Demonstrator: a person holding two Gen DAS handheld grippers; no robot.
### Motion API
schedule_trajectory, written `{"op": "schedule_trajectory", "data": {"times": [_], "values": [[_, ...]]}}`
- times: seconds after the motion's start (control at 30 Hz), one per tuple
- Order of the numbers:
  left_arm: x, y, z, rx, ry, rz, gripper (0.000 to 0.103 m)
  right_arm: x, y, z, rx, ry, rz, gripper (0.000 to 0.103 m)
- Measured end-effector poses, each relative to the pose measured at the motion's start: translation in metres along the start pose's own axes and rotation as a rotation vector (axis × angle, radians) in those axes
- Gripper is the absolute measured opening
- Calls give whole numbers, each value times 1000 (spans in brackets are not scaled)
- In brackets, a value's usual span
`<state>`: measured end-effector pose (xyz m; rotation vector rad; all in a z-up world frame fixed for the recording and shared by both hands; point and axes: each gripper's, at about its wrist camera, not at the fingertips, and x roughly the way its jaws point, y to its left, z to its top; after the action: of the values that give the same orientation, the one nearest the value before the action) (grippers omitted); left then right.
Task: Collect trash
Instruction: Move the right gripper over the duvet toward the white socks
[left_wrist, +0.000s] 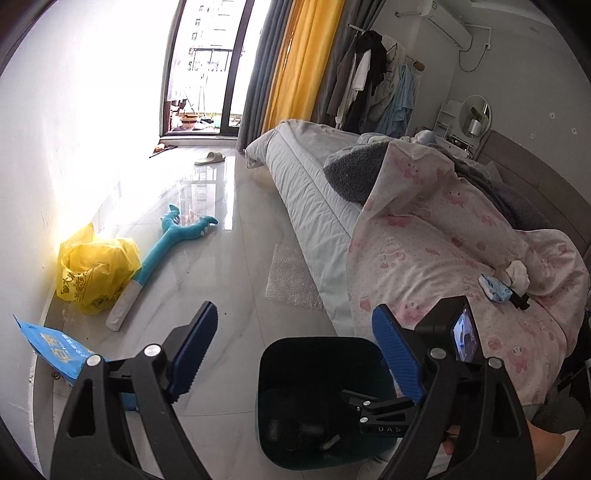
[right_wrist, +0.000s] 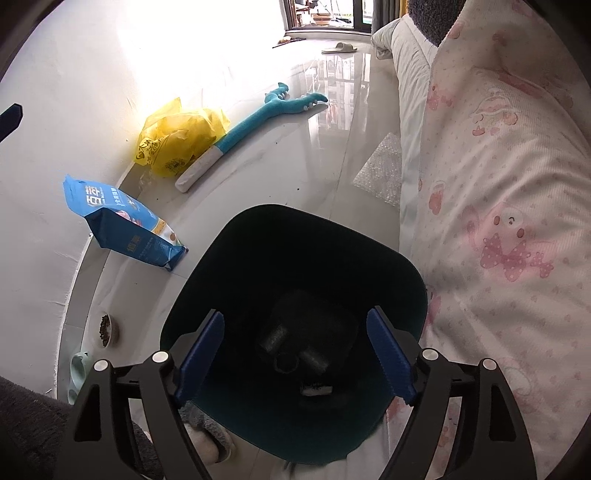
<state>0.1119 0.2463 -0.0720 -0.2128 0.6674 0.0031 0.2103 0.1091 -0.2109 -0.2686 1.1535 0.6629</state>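
Left wrist view: the left claw (left_wrist: 295, 350) hangs over the floor (left_wrist: 229, 236) beside the bed (left_wrist: 306, 206), its blue-padded fingers (left_wrist: 195, 343) spread wide with nothing between them; below it stands a dark bin (left_wrist: 317, 354), its interior so shadowed that only a few dim shapes lie at the bottom, hard to identify; the right claw (left_wrist: 373, 406), seen from the side over the bin's mouth, is partly hidden behind the left claw's right finger, and its spread cannot be judged here; a crumpled white tissue (left_wrist: 519, 273) and a small blue packet (left_wrist: 495, 288) rest on the pink patterned quilt (left_wrist: 436, 258); a yellow plastic bag (left_wrist: 96, 273) sits against the wall, touching a blue plush toy (left_wrist: 162, 247); a blue pouch (left_wrist: 51, 350) is cut off behind the left finger; a sheet of bubble wrap (left_wrist: 291, 277) lies by the bed's edge. Right wrist view: the right claw (right_wrist: 295, 358) points straight down into the bin (right_wrist: 402, 266), fingers (right_wrist: 201, 354) wide apart and empty; at the bin's bottom lie two dark cylindrical pieces (right_wrist: 275, 338), a ring-like shape and a pale scrap (right_wrist: 316, 391), all dim; the blue pouch (right_wrist: 129, 225) stands near the wall; a small bowl (right_wrist: 107, 330) of dark pellets sits by the baseboard; a sock-clad foot at lower left is partly covered by the claw.
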Motion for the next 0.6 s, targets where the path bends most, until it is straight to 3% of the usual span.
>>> {"op": "schedule_trajectory", "data": {"times": [0.6], "values": [[8,-55,30,24,-76,-53,92,-92,-40,8,11,-229,25,85]]}}
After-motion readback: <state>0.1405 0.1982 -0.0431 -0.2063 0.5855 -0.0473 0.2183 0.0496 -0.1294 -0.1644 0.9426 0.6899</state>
